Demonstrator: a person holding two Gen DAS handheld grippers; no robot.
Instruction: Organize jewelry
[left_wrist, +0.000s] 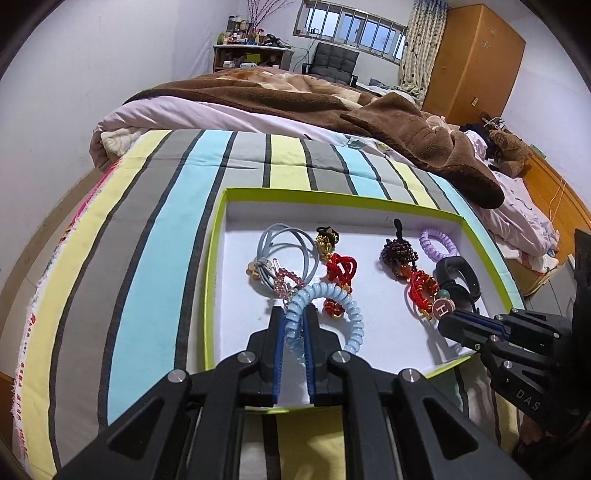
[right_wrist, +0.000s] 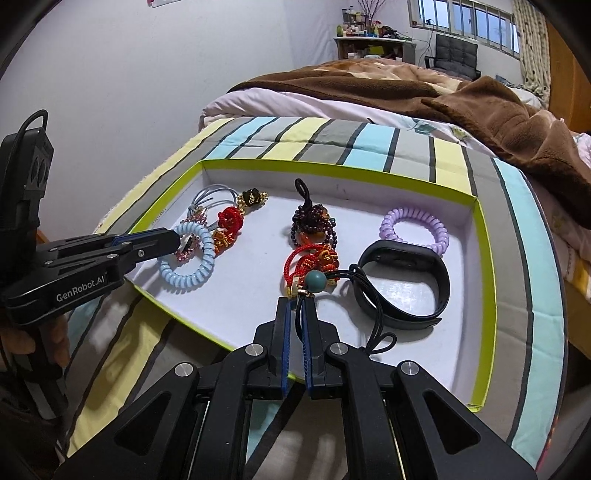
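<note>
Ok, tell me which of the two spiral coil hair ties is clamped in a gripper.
The light blue coil tie, pinched by the left gripper. The purple coil tie lies free at the tray's far right.

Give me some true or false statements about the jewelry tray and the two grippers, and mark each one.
1. The left gripper is shut on the light blue coil hair tie. True.
2. The purple coil hair tie lies outside the tray. False: it lies inside, near the far right corner.
3. The right gripper pinches the black cord hair tie with the teal bead. True.
4. The black wristband is on the striped bedding. False: it lies in the tray.
</note>
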